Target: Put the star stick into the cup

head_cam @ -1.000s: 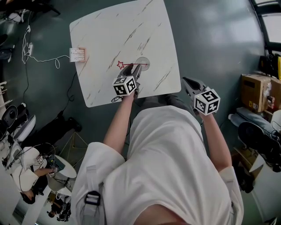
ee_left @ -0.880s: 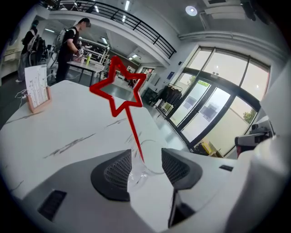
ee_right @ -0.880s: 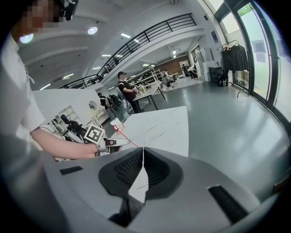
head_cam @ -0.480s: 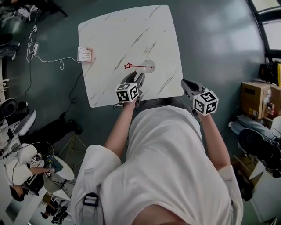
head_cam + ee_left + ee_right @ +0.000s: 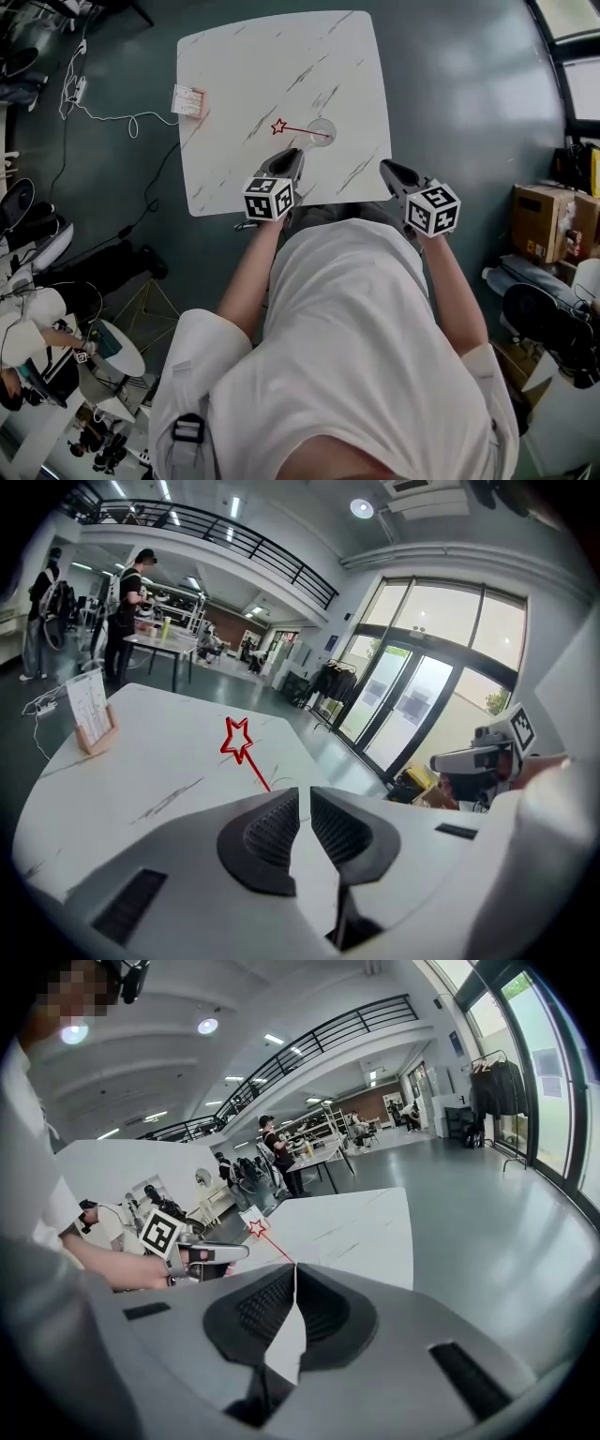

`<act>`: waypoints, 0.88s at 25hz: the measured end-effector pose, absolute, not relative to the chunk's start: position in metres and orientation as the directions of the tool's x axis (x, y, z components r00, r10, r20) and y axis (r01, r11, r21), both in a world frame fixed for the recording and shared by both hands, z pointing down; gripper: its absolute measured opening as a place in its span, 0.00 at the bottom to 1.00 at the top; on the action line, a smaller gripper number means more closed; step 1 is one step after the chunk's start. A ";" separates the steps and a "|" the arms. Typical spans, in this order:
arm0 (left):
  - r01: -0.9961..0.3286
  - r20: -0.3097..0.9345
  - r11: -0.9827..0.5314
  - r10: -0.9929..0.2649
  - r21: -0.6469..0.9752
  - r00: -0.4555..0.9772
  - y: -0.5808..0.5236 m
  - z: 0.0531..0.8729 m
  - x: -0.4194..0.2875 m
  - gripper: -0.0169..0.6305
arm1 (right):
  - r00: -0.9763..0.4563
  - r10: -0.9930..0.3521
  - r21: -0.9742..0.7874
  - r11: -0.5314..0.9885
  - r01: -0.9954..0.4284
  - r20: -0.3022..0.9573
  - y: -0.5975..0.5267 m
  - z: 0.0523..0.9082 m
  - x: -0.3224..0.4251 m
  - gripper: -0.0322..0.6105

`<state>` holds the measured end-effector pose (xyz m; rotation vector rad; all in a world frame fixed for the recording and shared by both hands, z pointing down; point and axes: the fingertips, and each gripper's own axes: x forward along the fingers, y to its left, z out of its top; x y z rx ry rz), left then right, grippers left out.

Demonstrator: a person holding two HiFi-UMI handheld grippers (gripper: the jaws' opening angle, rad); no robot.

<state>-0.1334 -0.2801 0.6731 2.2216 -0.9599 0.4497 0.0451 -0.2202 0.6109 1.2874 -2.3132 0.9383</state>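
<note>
Red star-topped stick point(image 5: 300, 129) sits w/ its plain end at the clear round cup point(image 5: 322, 131), star end pointing left, approx mid of the white marble-look bench point(image 5: 244, 66). Can't tell 100% from above, but it looks propped in the cup.

Left hand-held gripper point(image 5: 305, 794) hovers over the bench's near edge, near the stick but not touching it. Its jaws are closing, only a thin gap left & nothing btwn them.

Right hand-held gripper point(image 5: 295, 1267) is by the near right corner, jaw tips together, empty.

Small card stand w/ a wooden base point(image 5: 189, 100) is at the left edge, well apart from the cup.
</note>
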 end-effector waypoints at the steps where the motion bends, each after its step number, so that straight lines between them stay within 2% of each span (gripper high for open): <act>1: -0.743 0.537 -0.505 -0.515 0.440 0.668 -0.278 0.672 -0.135 0.10 | -0.541 -0.623 -0.385 0.381 -0.840 0.564 -0.220 0.611 0.044 0.09; 8: -0.779 0.534 -0.444 -0.567 0.443 0.627 -0.245 0.658 -0.146 0.05 | -0.591 -0.602 -0.388 0.446 -0.807 0.537 -0.210 0.606 0.040 0.09; 22: -0.819 0.484 -0.317 -0.684 0.478 0.546 -0.148 0.617 -0.142 0.05 | -0.677 -0.551 -0.370 0.572 -0.732 0.487 -0.148 0.577 0.068 0.09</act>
